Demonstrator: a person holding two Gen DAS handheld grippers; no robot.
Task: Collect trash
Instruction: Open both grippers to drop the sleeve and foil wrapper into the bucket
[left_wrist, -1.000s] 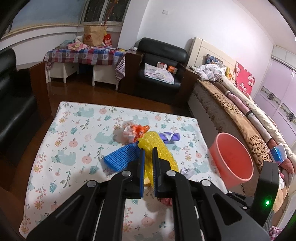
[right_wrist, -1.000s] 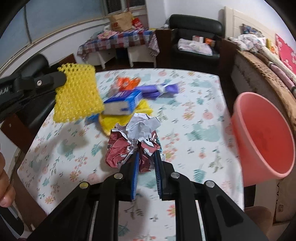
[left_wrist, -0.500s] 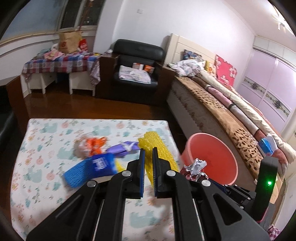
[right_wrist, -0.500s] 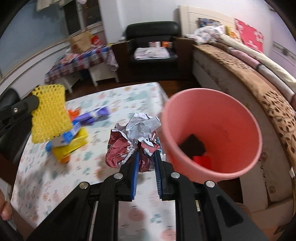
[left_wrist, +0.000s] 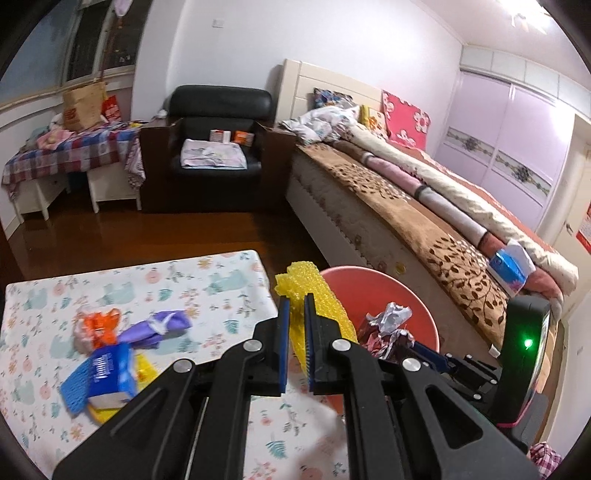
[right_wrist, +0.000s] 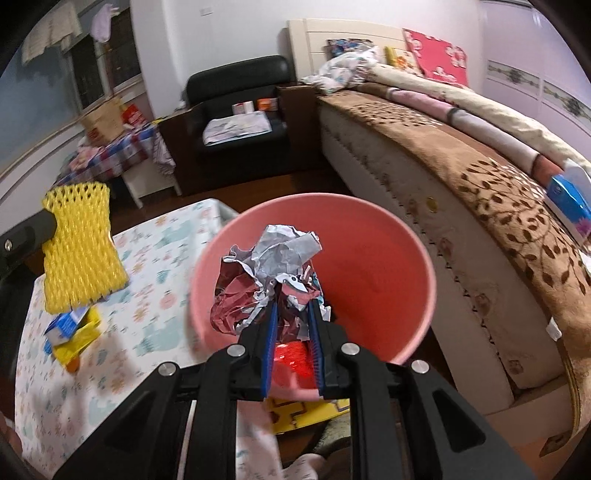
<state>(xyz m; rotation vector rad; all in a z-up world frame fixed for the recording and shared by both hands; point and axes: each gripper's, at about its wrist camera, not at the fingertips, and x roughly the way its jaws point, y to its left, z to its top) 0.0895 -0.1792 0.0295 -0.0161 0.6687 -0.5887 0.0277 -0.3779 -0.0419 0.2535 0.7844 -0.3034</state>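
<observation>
My left gripper (left_wrist: 295, 308) is shut on a yellow foam net sleeve (left_wrist: 317, 299), seen flat in the right wrist view as a yellow foam net sleeve (right_wrist: 79, 249) over the table's right end. My right gripper (right_wrist: 292, 308) is shut on a crumpled red and silver foil wrapper (right_wrist: 266, 280), held over the mouth of the pink bucket (right_wrist: 388, 251); from the left wrist the foil wrapper (left_wrist: 388, 325) hangs over the pink bucket (left_wrist: 354, 284). A red item (right_wrist: 293, 360) lies in the bucket's bottom. More trash stays on the table: a blue pack (left_wrist: 107, 373), an orange wrapper (left_wrist: 98, 326), a purple wrapper (left_wrist: 159, 326).
The floral-cloth table (left_wrist: 207, 280) ends just left of the bucket. A bed with a brown leaf-print cover (left_wrist: 424, 236) runs along the right. A black armchair (left_wrist: 218, 129) and a checked-cloth side table (left_wrist: 70, 151) stand at the back, across a bare wood floor.
Both grippers swung right from over the table toward the bucket, each keeping its load. The foil wrapper went from above the tablecloth to above the bucket's mouth; the net sleeve reached the table's right edge.
</observation>
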